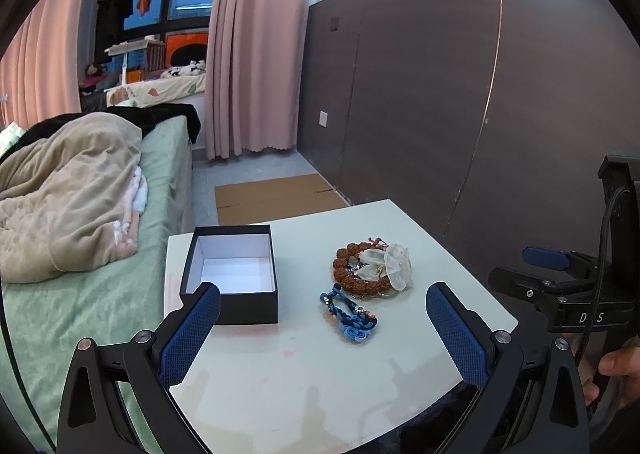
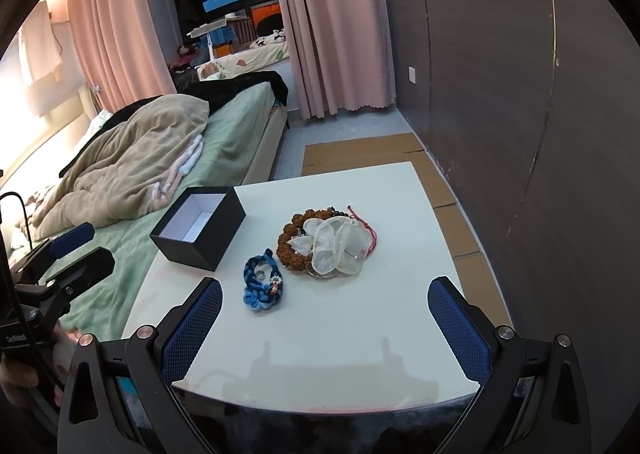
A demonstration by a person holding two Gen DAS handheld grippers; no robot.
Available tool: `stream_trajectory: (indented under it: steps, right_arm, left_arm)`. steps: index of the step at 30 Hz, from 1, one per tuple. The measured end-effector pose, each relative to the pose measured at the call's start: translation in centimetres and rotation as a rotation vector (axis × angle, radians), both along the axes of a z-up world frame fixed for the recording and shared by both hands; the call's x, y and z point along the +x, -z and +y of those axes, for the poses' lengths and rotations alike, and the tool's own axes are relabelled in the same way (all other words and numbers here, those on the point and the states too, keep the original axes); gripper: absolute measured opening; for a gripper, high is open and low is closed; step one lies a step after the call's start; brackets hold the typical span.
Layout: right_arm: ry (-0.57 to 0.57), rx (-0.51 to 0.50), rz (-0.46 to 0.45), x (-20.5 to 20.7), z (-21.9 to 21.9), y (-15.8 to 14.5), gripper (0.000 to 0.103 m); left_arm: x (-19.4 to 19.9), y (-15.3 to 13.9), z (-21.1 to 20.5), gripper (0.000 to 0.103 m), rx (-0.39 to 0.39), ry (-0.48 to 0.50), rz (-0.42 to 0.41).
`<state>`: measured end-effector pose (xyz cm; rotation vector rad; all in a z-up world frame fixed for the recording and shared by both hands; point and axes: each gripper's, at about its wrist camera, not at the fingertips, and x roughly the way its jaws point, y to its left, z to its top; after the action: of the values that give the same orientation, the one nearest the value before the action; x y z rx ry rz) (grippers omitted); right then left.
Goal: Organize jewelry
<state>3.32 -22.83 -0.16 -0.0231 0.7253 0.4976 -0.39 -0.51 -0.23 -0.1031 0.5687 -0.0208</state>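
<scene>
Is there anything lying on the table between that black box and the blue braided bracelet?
No. Between the black box and the blue braided bracelet only bare white table shows, in both wrist views.

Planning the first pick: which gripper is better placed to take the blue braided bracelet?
Probably the right gripper: the blue braided bracelet lies just ahead of its open fingers. The left gripper, also open, sits nearer the black box.

Black hand-held gripper (image 1: 323, 330), blue textured pads (image 1: 191, 334)
</scene>
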Motion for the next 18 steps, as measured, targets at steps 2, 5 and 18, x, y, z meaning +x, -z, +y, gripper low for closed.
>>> stream_trajectory:
  steps: [2, 5, 18]
  right_arm:
    - [0.006, 0.02, 0.018, 0.2, -0.3, 0.1, 0.103]
    - [0.01, 0.04, 0.04, 0.5, -0.6, 0.3, 0.103]
    - [0.027, 0.051, 0.03, 0.9, -1.2, 0.1, 0.103]
  left_arm:
    - [0.0, 0.1, 0.0, 0.102, 0.0, 0.001, 0.002]
    - [0.0, 0.2, -0.2, 0.102, -0.005, 0.001, 0.008]
    - [0.4, 0.2, -0.6, 0.102, -0.024, 0.015, 0.009]
